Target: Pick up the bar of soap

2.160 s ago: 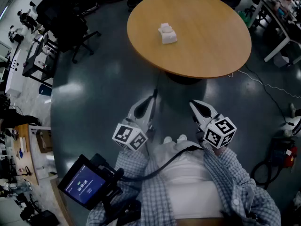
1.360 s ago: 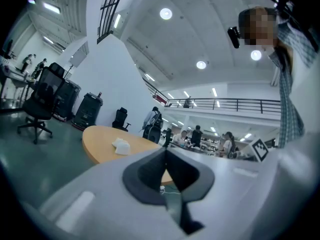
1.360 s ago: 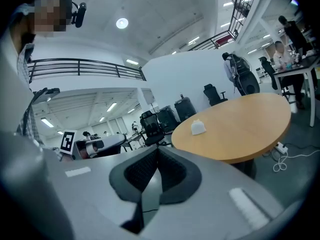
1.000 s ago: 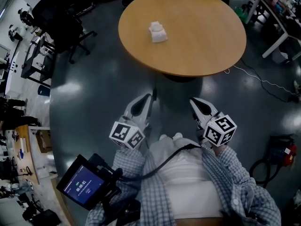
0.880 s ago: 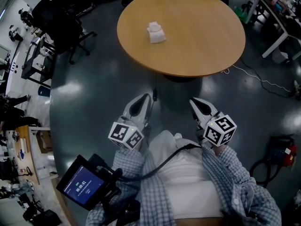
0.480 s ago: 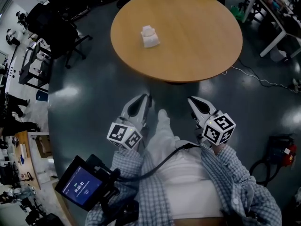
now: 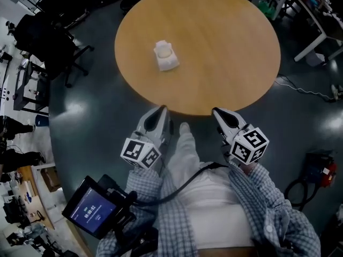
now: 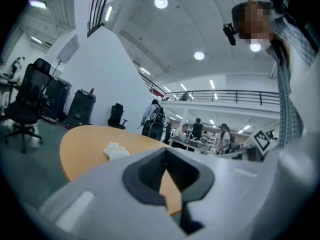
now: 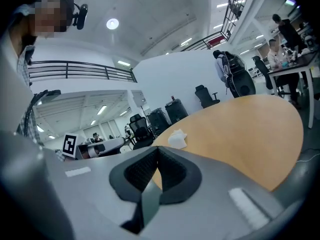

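Note:
The white bar of soap (image 7: 165,55) rests on a white pad left of the middle of the round wooden table (image 7: 225,47). It also shows as a small white lump in the left gripper view (image 8: 116,150) and in the right gripper view (image 9: 177,138). My left gripper (image 7: 163,111) and right gripper (image 7: 217,113) are held side by side at the table's near edge, well short of the soap. In their own views the left gripper (image 8: 167,156) and the right gripper (image 9: 157,154) have their jaws together with nothing between them.
Black office chairs (image 7: 43,31) stand left of the table. A white desk (image 7: 311,15) is at the upper right, with a cable (image 7: 305,90) on the floor beside it. A screen (image 7: 94,213) hangs at the person's waist. People stand at desks in the background.
The person has walked toward the table, which has come nearer in the head view. Both grippers, formerly over bare floor, now reach the table's edge. Their jaws have not changed.

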### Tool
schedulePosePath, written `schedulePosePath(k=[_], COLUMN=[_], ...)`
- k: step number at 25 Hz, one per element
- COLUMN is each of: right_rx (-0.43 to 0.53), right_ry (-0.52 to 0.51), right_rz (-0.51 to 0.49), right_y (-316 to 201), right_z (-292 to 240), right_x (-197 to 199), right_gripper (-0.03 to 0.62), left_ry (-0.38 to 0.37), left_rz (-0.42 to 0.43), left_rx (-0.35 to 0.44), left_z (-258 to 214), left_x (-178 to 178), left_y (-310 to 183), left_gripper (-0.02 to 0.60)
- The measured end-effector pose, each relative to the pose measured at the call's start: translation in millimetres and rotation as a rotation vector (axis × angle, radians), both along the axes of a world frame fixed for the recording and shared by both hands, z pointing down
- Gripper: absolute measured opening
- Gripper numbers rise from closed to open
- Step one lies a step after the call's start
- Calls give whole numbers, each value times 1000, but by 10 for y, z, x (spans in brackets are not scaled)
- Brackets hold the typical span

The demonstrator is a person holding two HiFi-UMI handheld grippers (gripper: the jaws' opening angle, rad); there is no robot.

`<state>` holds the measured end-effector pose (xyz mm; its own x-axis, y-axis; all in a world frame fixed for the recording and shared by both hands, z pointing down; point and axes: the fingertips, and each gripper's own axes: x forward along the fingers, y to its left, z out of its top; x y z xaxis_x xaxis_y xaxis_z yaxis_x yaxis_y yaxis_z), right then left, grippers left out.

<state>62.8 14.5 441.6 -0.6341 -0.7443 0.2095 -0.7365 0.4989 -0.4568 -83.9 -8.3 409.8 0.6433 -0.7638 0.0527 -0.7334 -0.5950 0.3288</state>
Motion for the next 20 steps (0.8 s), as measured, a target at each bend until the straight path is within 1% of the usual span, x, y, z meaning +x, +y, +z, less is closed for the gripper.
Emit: schedulePosePath(k=[2,4,7,11,16,18,20], right_rx=[-9,-17,-32,-47,-68,-73,-83], right_ry=[8,13,18,27,40,39,38], right_rz=[1,4,21,32,28,26,16], right_y=[-340,-629,-972,-1247,-1409,-1501,-1596], right_z=[32,43,77,87,128,151,187], right_x=[-83,-151,-220,-245,-187,-147,-124], right_gripper=[3,3,3,3,3,3,3], left_ry=[-7,-31,-45,-85,-114,-167,-278], left_rz=[27,58,89,136,174,203,241], left_rx=[-18,-25,-37,-41,-52,-41,-21], left_z=[46,97,131,225,327,363,428], left_x=[-37,-62,-93,-66,7,19,8], left_y=[-320,-597,-941,-1234,-1475,-1608,-1745], left_gripper=[-3,-3,-3,-3,-3,-3,-3])
